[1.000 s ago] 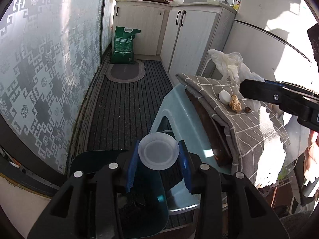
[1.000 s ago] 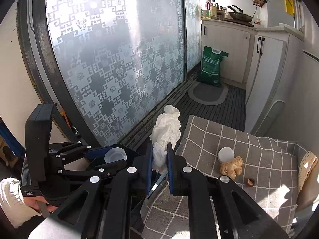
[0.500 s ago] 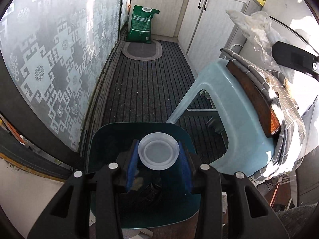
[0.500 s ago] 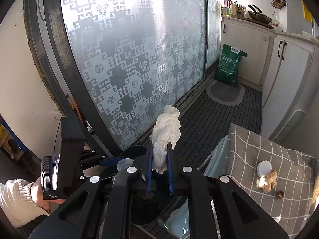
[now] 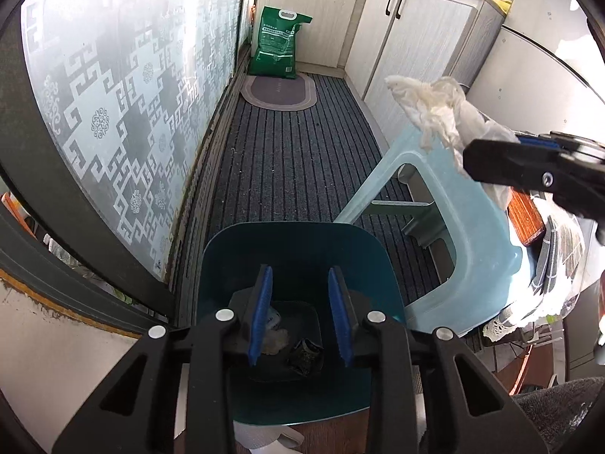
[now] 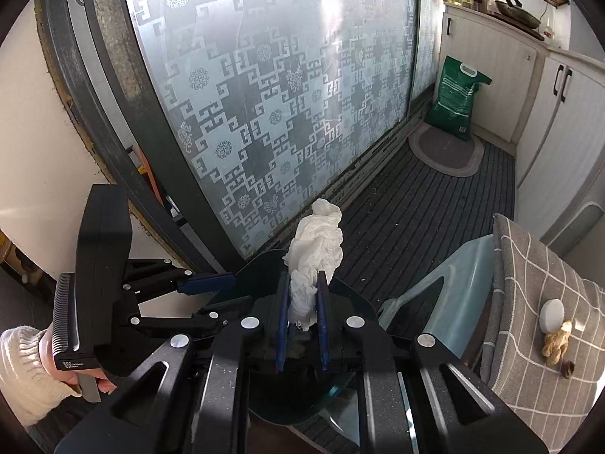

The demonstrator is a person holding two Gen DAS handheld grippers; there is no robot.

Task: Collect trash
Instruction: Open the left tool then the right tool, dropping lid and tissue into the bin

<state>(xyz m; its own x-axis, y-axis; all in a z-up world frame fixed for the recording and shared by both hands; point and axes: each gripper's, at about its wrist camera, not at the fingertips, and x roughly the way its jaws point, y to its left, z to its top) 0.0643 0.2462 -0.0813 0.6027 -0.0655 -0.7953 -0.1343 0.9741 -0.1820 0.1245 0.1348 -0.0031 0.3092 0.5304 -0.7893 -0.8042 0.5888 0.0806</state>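
Right wrist: gripper (image 6: 301, 325) hides tissue (image 6: 315, 249) base.

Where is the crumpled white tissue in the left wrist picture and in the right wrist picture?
Left wrist view: the crumpled white tissue is at the upper right, sticking out of the right gripper above the light blue stool.
Right wrist view: it stands in the lower centre, clamped between the blue pads, over the teal bin.
Shared landmark: the green bag by the cabinets.
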